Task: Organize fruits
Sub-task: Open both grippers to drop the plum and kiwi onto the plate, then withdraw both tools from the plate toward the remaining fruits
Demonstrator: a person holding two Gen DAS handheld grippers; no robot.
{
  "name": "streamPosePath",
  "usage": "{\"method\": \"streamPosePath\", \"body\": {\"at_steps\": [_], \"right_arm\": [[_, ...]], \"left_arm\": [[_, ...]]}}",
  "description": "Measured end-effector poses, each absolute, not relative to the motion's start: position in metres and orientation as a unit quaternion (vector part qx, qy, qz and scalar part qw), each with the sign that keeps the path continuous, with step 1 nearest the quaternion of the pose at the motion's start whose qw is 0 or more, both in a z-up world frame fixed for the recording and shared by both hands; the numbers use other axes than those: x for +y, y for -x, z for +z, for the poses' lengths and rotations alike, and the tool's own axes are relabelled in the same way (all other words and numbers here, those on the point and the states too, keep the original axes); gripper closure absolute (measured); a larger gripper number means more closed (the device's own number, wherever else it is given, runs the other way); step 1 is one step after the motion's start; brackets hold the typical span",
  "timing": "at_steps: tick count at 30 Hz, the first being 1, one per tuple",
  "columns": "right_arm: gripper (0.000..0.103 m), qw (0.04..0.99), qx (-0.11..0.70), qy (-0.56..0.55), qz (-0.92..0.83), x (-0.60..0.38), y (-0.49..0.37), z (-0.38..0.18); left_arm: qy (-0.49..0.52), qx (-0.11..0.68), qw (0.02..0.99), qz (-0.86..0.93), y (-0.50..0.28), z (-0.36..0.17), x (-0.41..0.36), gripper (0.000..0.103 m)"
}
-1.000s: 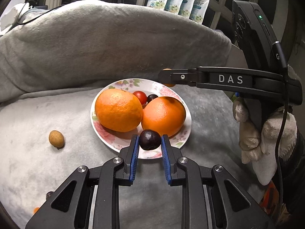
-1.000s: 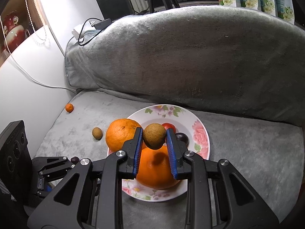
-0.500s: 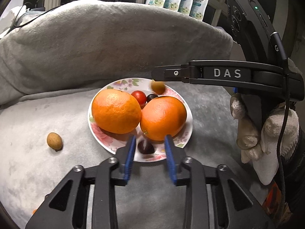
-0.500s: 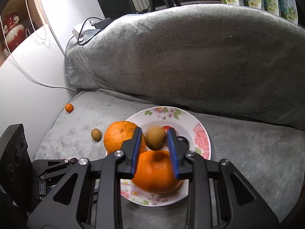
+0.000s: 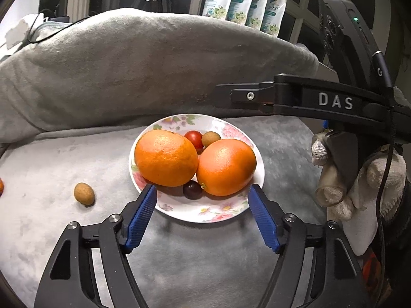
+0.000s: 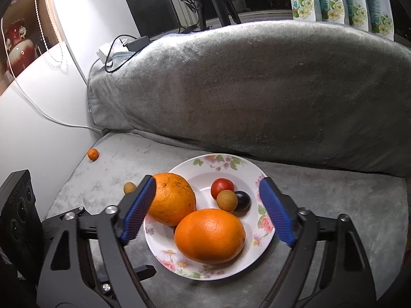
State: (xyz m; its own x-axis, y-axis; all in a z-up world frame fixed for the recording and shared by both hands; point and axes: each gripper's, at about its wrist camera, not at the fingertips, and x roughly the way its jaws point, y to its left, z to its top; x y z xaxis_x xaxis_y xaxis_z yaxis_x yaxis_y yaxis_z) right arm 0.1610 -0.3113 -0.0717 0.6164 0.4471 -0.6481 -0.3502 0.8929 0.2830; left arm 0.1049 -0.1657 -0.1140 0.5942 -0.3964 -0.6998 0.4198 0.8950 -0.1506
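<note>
A floral plate (image 5: 205, 213) (image 6: 205, 177) on the grey blanket holds two oranges (image 5: 166, 157) (image 5: 226, 170), a red cherry tomato (image 5: 194, 138), a brown longan (image 5: 211, 138) (image 6: 226, 200) and a dark grape (image 5: 192, 190). A second dark grape (image 6: 242, 200) lies by the longan. My left gripper (image 5: 203, 192) is open and empty at the plate's near rim. My right gripper (image 6: 208, 187) is open and empty above the plate; its arm shows in the left wrist view (image 5: 303, 100). A loose longan (image 5: 84, 194) (image 6: 129, 188) lies left of the plate.
A small orange fruit (image 6: 93, 154) lies on the blanket by the white wall (image 6: 38, 97). A grey cushion (image 5: 154, 71) rises behind the plate. White flowered packets (image 5: 244, 5) stand behind it. A charger and cables (image 6: 123, 46) lie on the cushion's left end.
Both grippers opened. The left let the dark grape down onto the plate's front; the right dropped its longan onto the plate by the tomato. Both drew back a little.
</note>
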Motion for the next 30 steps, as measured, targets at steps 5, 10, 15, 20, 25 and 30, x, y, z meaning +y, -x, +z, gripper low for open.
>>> {"method": "streamPosePath", "body": {"at_steps": [5, 10, 15, 20, 25, 30], "right_arm": [[0.015, 0.900, 0.375, -0.056, 0.214, -0.308, -0.160, -0.069], [0.015, 0.903, 0.372, -0.049, 0.209, -0.308, -0.158, -0.066], [0.015, 0.906, 0.366, -0.049, 0.209, -0.307, -0.155, -0.063], [0.015, 0.907, 0.361, -0.050, 0.211, -0.305, -0.152, -0.059], [0.015, 0.910, 0.353, -0.050, 0.213, -0.302, -0.146, -0.055], [0.015, 0.911, 0.348, -0.046, 0.217, -0.295, -0.138, -0.049]], "left_arm": [[-0.012, 0.388, 0.896, -0.217, -0.105, -0.112, -0.163, 0.024], [-0.014, 0.385, 0.898, -0.214, -0.103, -0.110, -0.161, 0.024], [-0.012, 0.379, 0.901, -0.213, -0.100, -0.106, -0.158, 0.024], [-0.008, 0.376, 0.902, -0.212, -0.095, -0.101, -0.152, 0.024], [-0.006, 0.371, 0.905, -0.210, -0.090, -0.095, -0.148, 0.024], [-0.001, 0.364, 0.909, -0.205, -0.081, -0.089, -0.139, 0.024]]}}
